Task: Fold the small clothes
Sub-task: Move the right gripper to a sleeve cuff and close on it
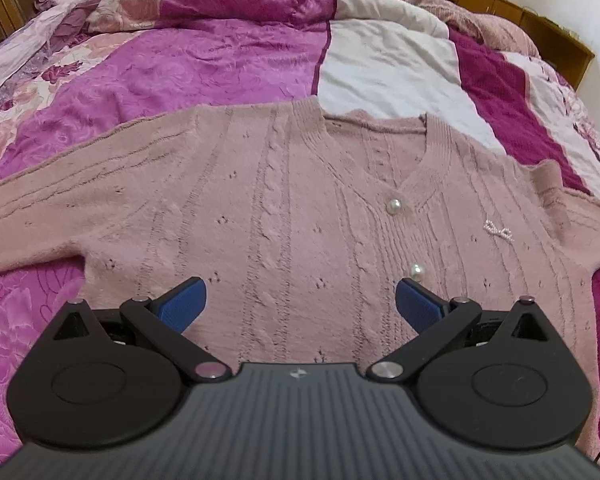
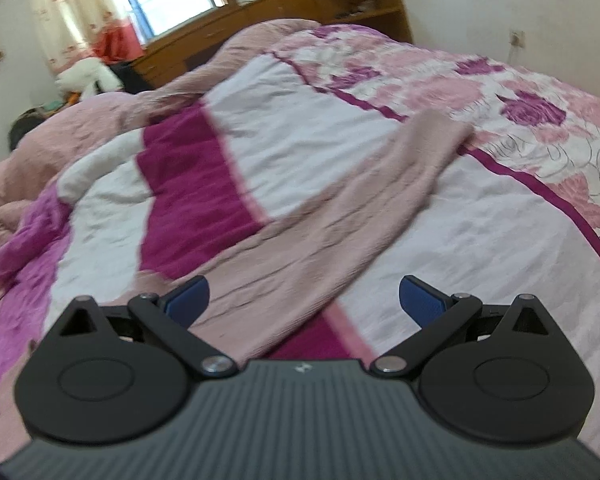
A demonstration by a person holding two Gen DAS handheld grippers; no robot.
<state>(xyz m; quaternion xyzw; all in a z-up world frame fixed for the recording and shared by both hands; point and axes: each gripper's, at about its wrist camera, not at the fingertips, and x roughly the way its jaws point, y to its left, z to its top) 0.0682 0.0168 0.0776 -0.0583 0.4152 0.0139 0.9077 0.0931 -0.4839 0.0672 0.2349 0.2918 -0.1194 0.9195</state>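
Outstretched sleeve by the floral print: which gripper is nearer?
Right. The right gripper hangs open over that sleeve. The left gripper is open above the cardigan's chest, near its pearl buttons.

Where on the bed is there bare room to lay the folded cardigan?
Free: the white quilt panel right of the outstretched sleeve, and the white panel beyond the cardigan collar. Crowded: the bunched pink blanket toward the headboard.
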